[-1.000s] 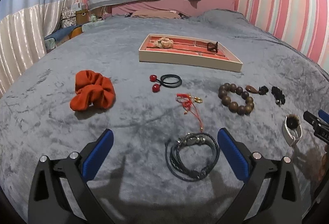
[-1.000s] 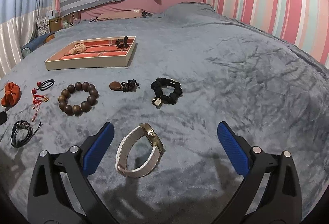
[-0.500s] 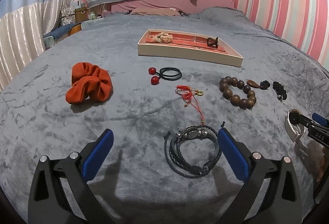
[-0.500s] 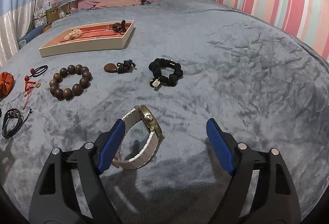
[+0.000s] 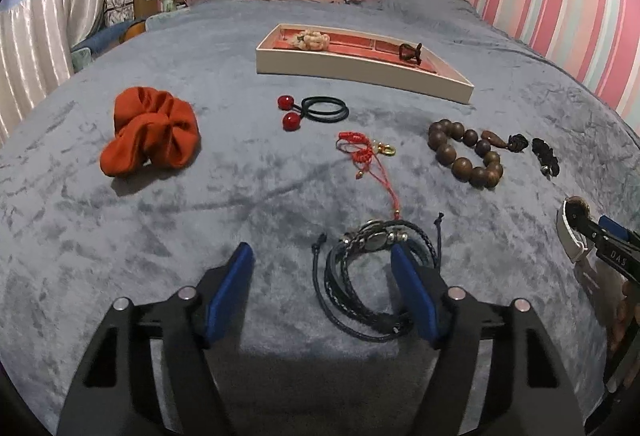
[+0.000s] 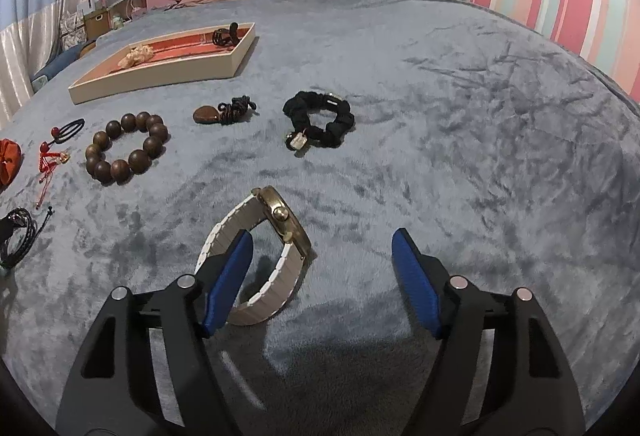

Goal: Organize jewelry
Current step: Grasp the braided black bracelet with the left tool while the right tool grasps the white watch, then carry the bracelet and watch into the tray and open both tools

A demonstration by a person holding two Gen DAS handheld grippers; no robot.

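Black cord bracelet (image 5: 372,276) at right jaw, ungripped | white watch (image 6: 260,256) at left jaw, jaws closing

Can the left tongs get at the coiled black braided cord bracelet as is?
Probably yes: the left tongs sit open, closing in, and the coiled black braided cord bracelet lies between the pads, nothing over it.

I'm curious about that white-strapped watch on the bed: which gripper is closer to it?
Right. The right gripper is at the watch, one blue finger reaching into the strap loop, jaws closing. The left gripper is off to the side at the black braided bracelet.
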